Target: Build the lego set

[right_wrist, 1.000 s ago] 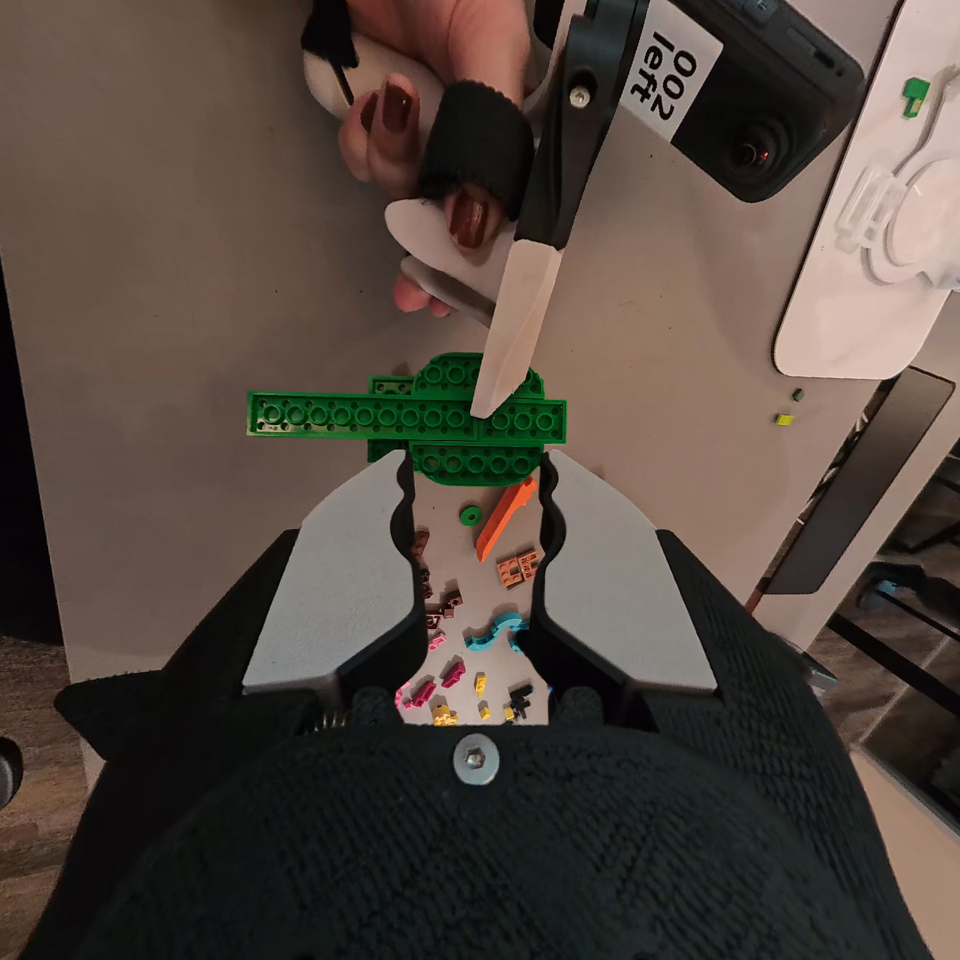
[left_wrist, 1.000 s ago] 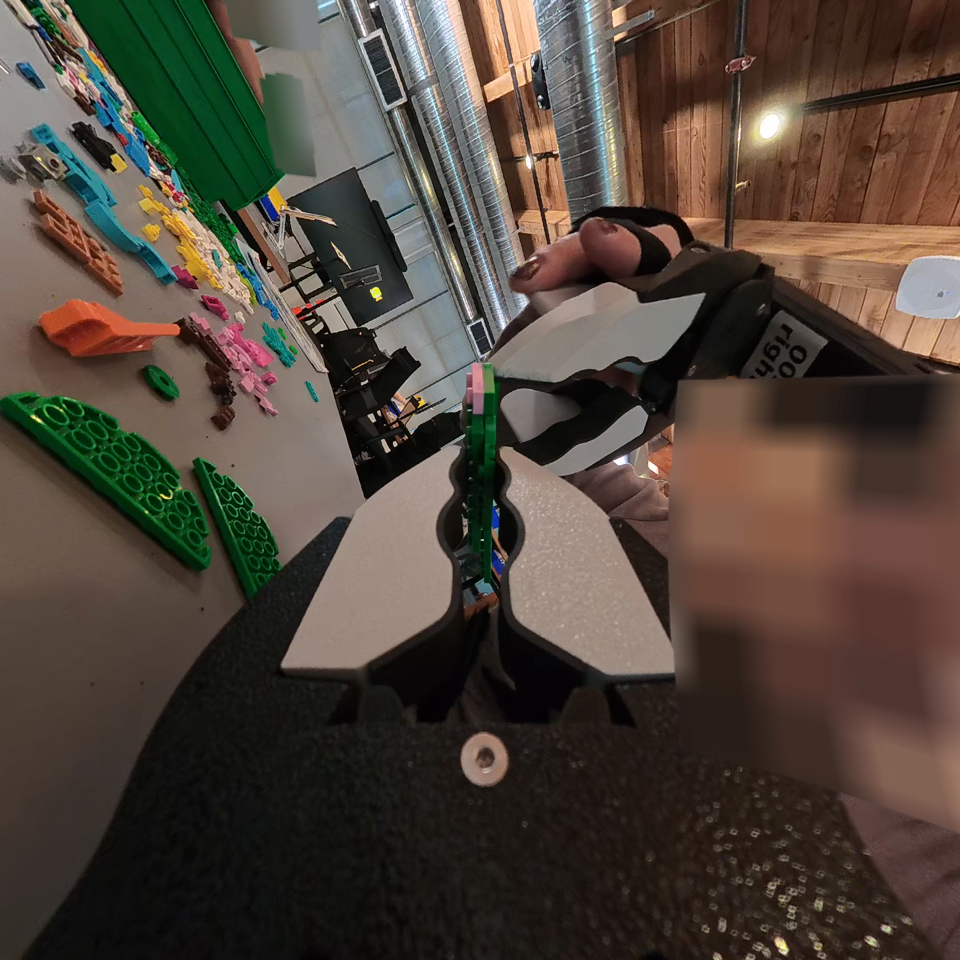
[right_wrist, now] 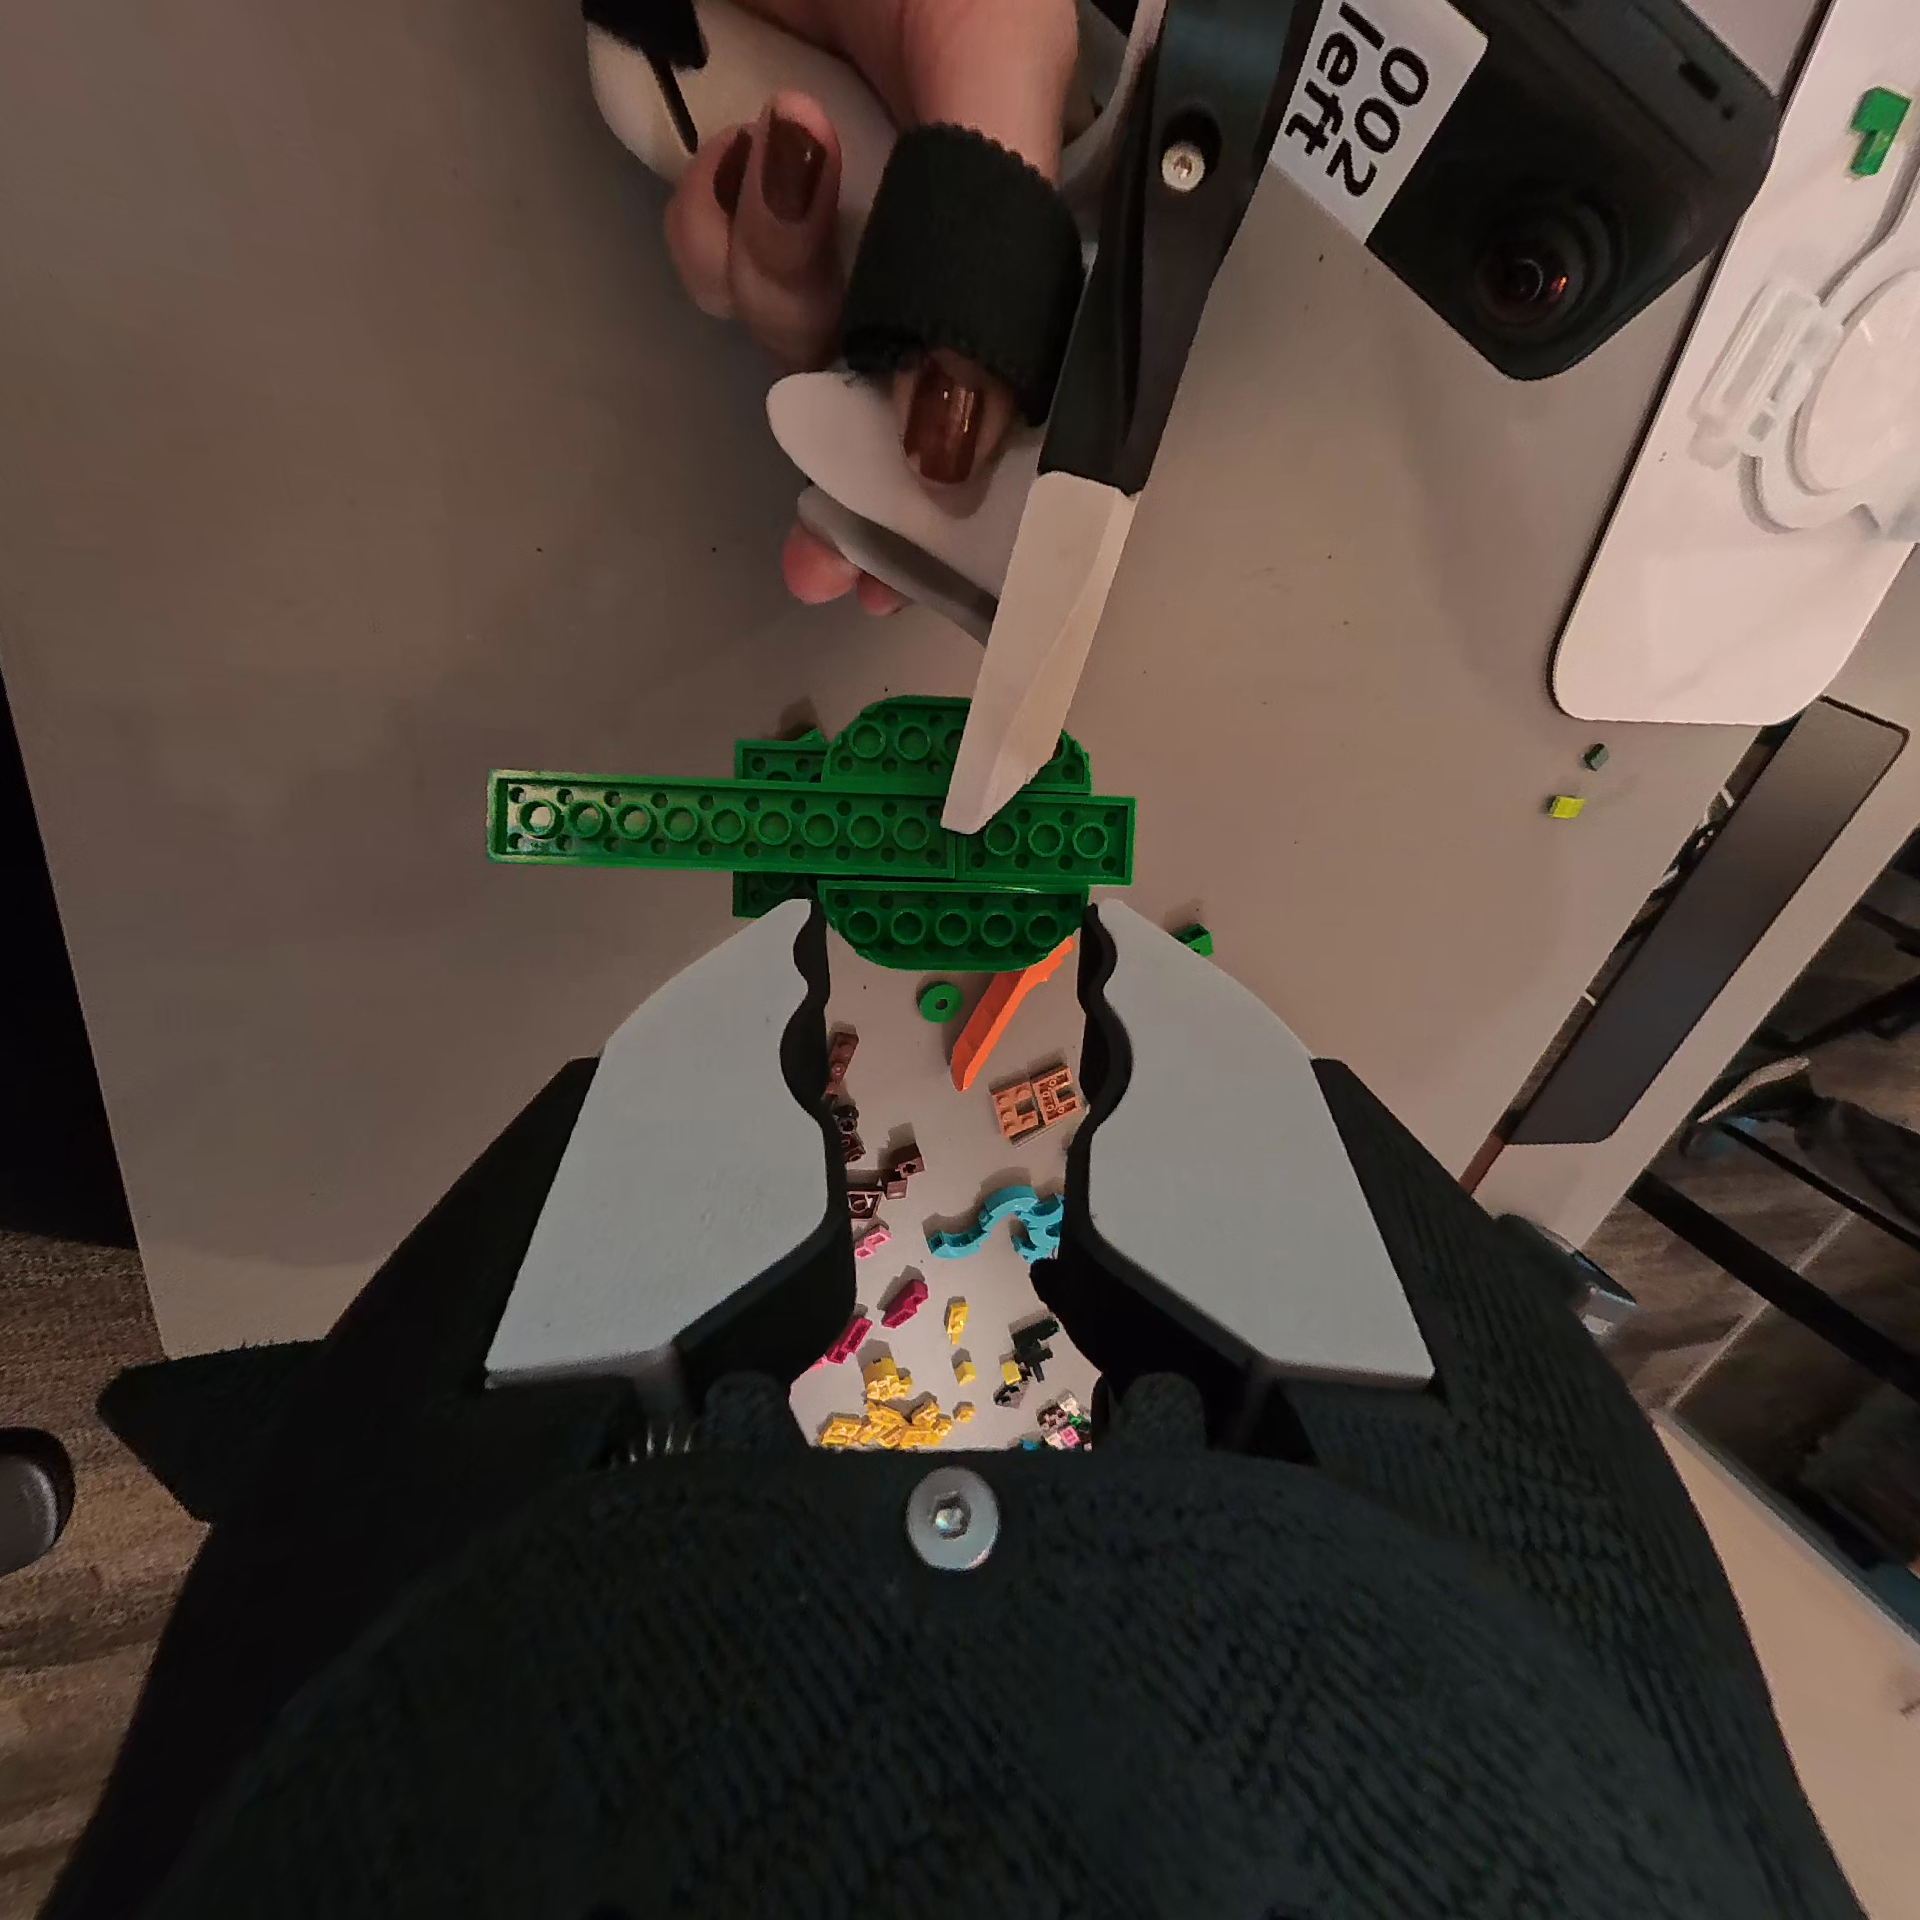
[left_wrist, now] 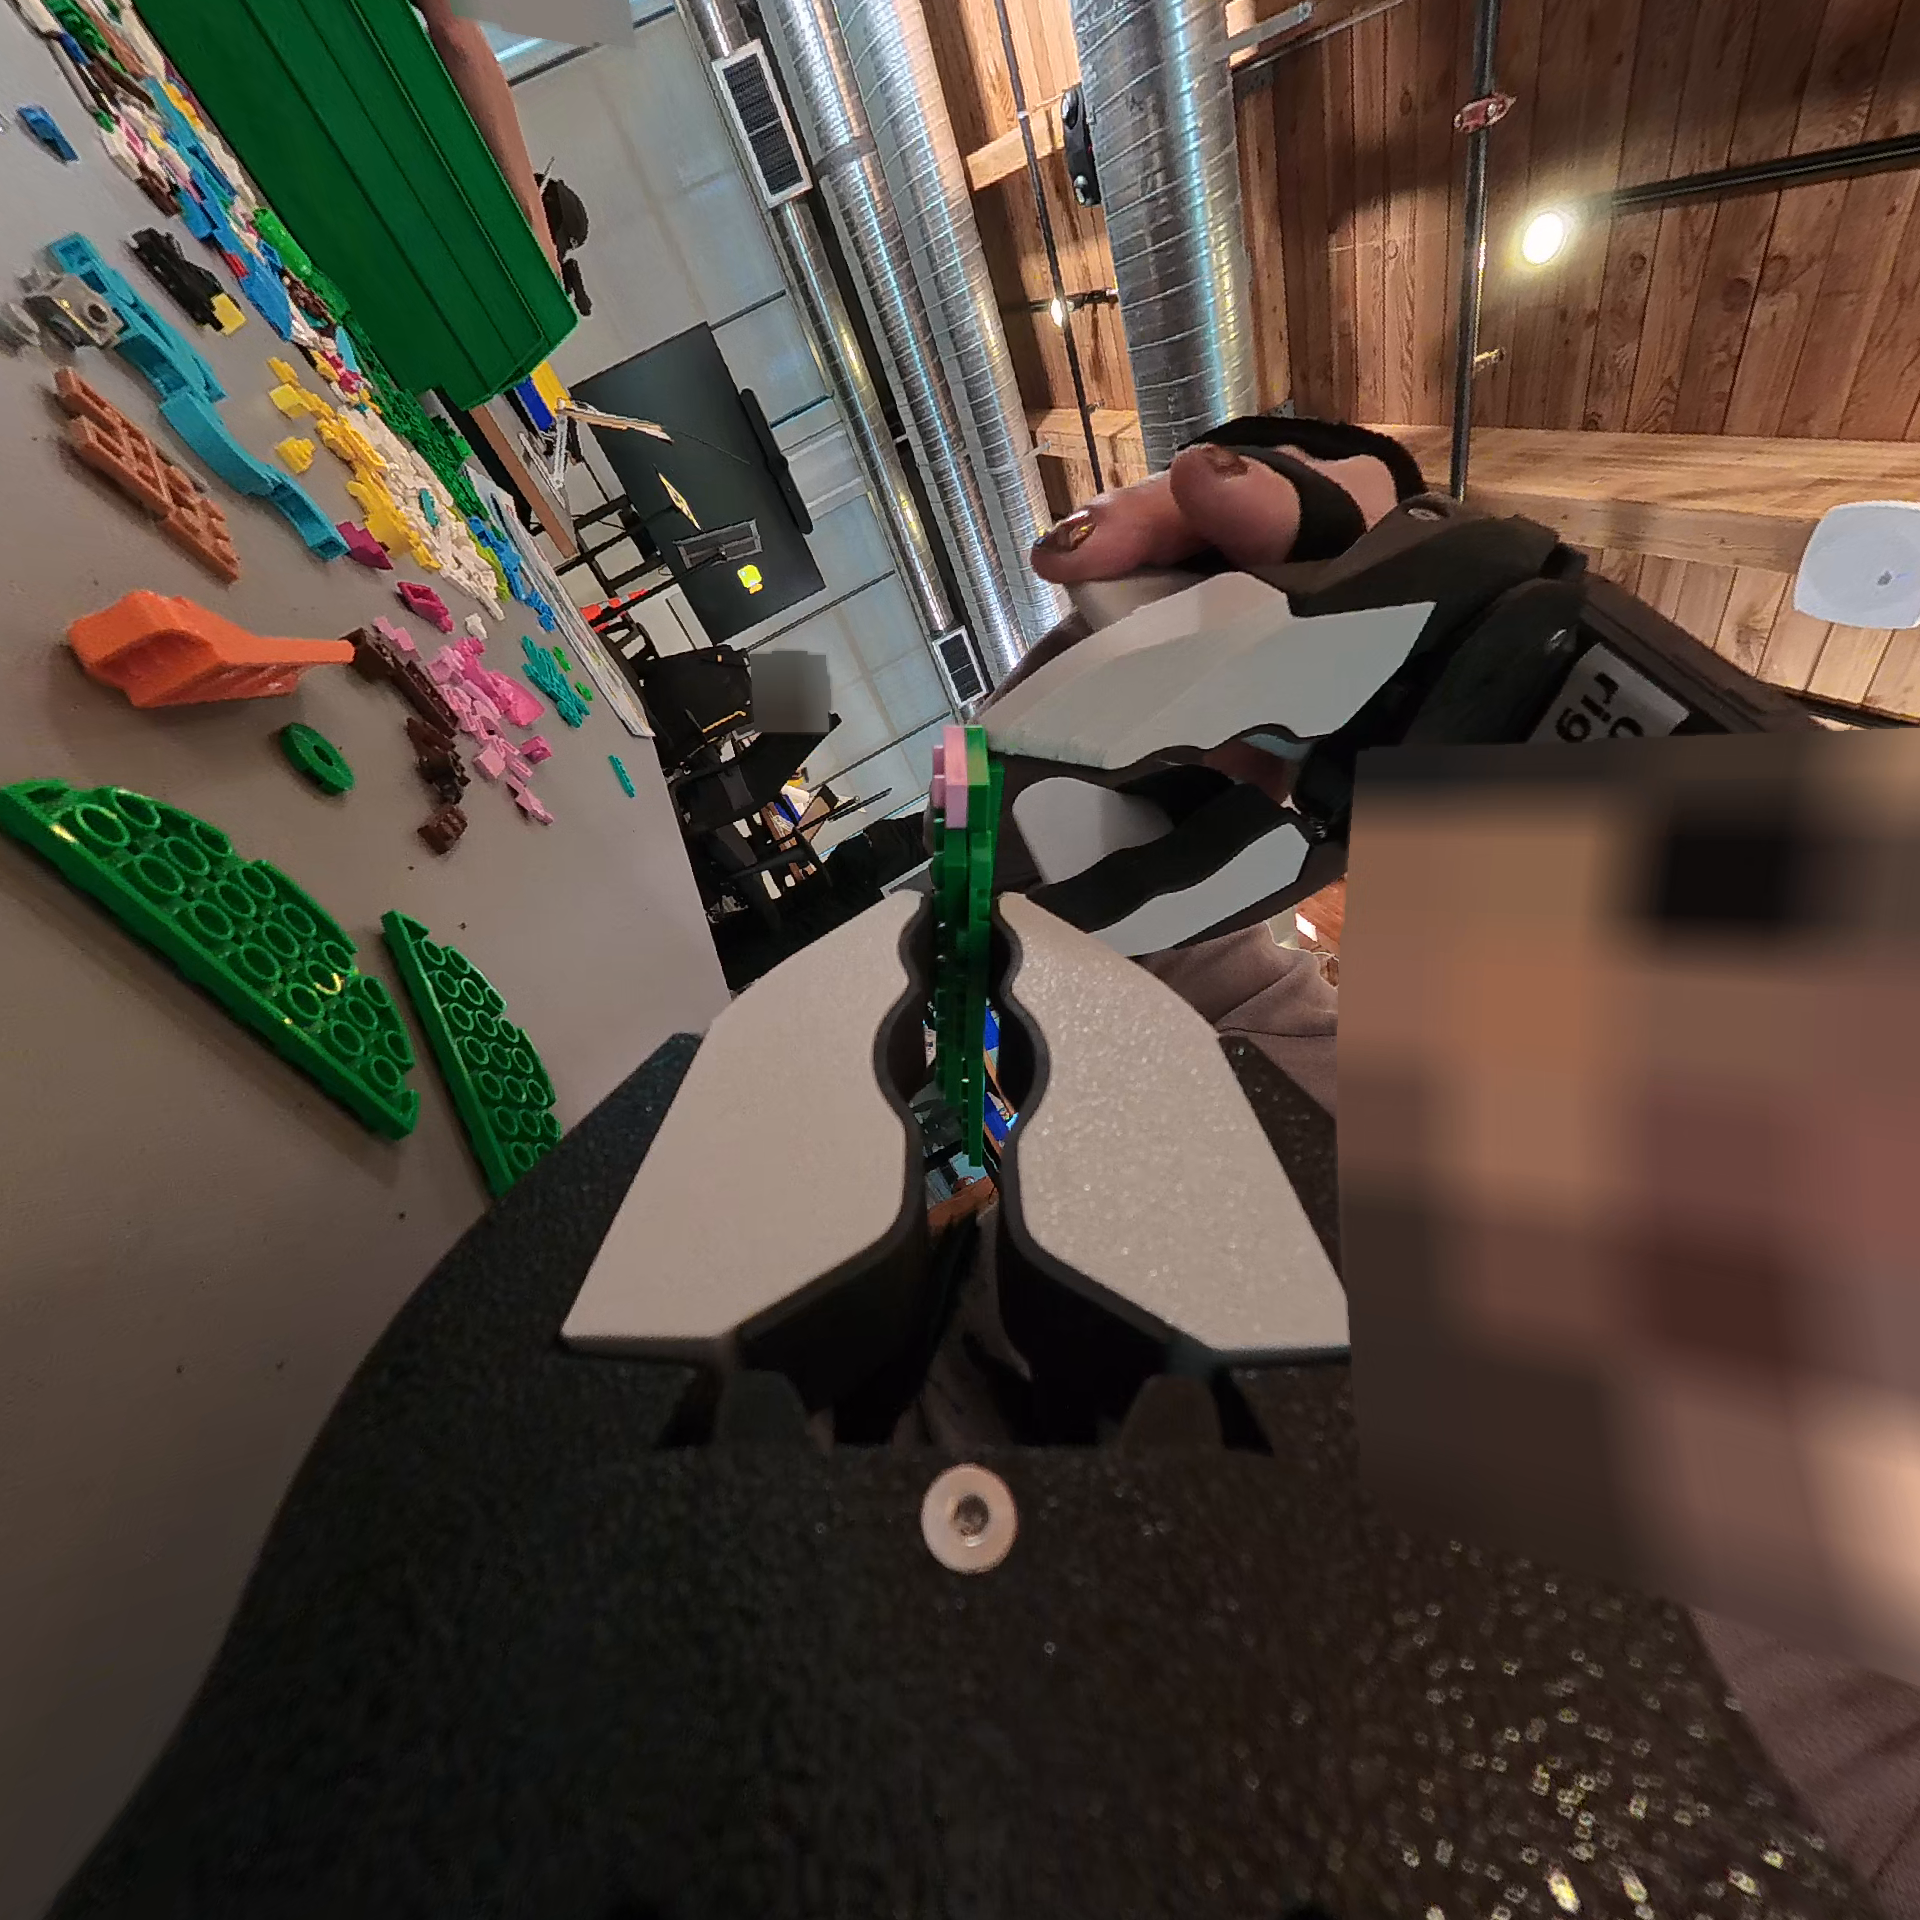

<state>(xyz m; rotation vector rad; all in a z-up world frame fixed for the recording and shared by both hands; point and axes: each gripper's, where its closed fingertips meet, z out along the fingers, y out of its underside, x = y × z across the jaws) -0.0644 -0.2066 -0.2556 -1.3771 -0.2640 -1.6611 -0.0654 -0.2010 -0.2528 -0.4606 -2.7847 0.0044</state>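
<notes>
Left wrist view shows the left tool (left_wrist: 961, 935) pinching the green plate assembly (left_wrist: 964, 914) edge-on, the right tool (right_wrist: 951, 925) spread just beside it.

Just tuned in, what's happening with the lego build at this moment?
A person is holding a set of tongs in each hand. The left tongs are shut on a green plate assembly, lifted off the grey table and seen edge-on with a pink piece at its far end. The right tongs are open, empty, right next to the assembly. Two green curved plates, an orange piece and many small loose bricks lie on the table.
</notes>
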